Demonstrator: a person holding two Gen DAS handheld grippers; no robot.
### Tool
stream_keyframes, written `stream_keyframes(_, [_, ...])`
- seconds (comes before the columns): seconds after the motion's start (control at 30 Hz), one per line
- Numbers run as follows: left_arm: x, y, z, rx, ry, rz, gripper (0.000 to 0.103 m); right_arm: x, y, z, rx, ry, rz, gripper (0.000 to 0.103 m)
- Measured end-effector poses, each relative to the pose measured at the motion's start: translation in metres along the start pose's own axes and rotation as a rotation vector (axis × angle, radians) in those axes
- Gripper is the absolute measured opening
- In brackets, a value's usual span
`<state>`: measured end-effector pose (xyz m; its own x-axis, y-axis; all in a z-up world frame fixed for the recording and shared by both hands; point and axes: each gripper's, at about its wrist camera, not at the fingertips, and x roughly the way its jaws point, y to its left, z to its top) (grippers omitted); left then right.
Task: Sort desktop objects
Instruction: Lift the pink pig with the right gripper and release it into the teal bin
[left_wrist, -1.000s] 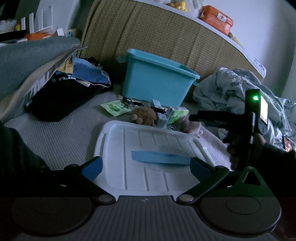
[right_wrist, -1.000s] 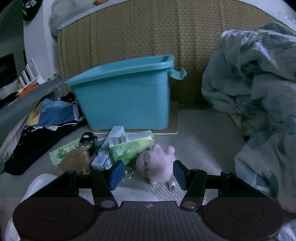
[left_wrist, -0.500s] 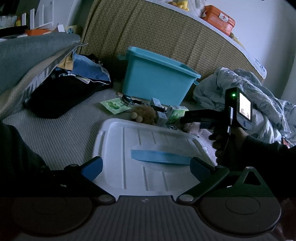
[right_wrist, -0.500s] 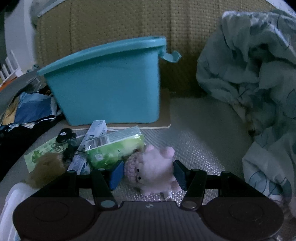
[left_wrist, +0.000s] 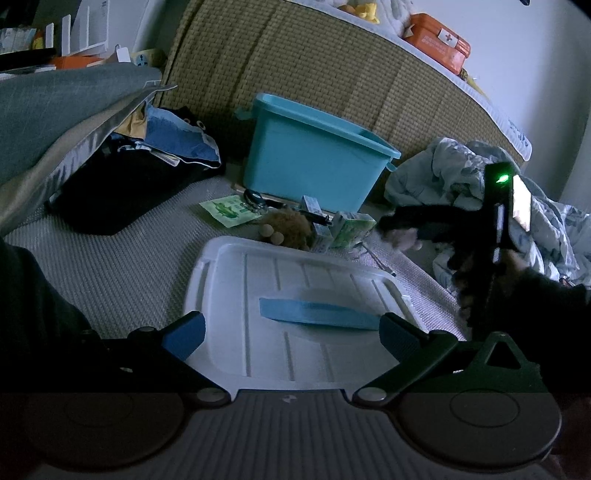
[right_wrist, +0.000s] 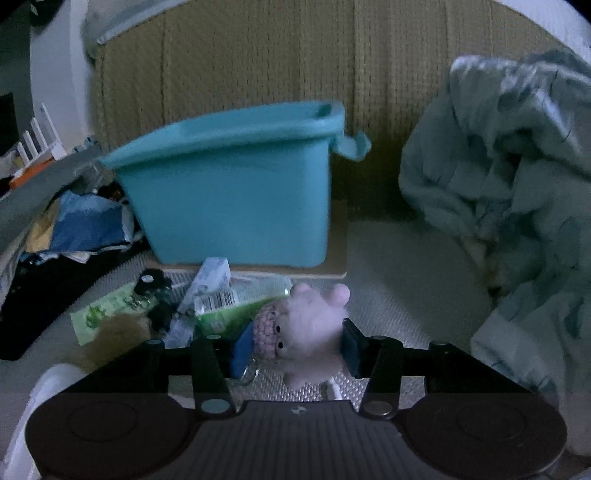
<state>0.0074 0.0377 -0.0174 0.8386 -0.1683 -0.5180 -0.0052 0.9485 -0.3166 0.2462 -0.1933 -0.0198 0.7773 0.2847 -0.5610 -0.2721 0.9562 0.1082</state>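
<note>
A pink plush toy (right_wrist: 310, 328) sits between the blue pads of my right gripper (right_wrist: 295, 349), whose jaws are closing; both pads touch its sides. The left wrist view shows that gripper (left_wrist: 404, 225) from the side, with the toy (left_wrist: 404, 238) at its tip. Beside the toy lie a green tissue pack (right_wrist: 229, 310), a small carton (right_wrist: 210, 277), a brown plush (left_wrist: 288, 225) and a green sachet (left_wrist: 225, 208). Behind them stands a teal bin (right_wrist: 229, 199). My left gripper (left_wrist: 291, 330) hangs open over a white lid (left_wrist: 240, 280) with a blue strip (left_wrist: 317, 314).
A crumpled pale blanket (right_wrist: 517, 184) fills the right side. Clothes and a black bag (left_wrist: 129, 184) pile up at the left under a grey cushion (left_wrist: 55, 107). A woven headboard (left_wrist: 332, 74) stands behind, with an orange first-aid box (left_wrist: 439, 48) on top.
My right gripper moved forward around the pink plush toy and its pads closed in on it. The left gripper stayed over the white lid.
</note>
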Motion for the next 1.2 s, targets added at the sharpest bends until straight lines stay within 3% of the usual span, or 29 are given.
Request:
stream_keyframes(0.37, [0.000, 0.001, 0.000, -0.005, -0.003, -0.002, 0.103, -0.039, 0.006, 0.055, 0.021, -0.165, 0.051, 0.053])
stream_keyframes(0.63, [0.000, 0.002, 0.000, -0.011, -0.005, -0.004, 0.103, -0.029, 0.018, 0.120, 0.011, -0.265, 0.067, 0.053])
stream_keyframes(0.93, [0.001, 0.004, 0.001, -0.022, -0.005, -0.008, 0.103, 0.005, 0.033, 0.176, -0.003, -0.257, 0.019, 0.053])
stream_keyframes(1.2, [0.002, 0.005, 0.001, -0.030, 0.000, -0.010, 0.103, 0.029, 0.041, 0.183, 0.017, -0.217, 0.018, 0.053])
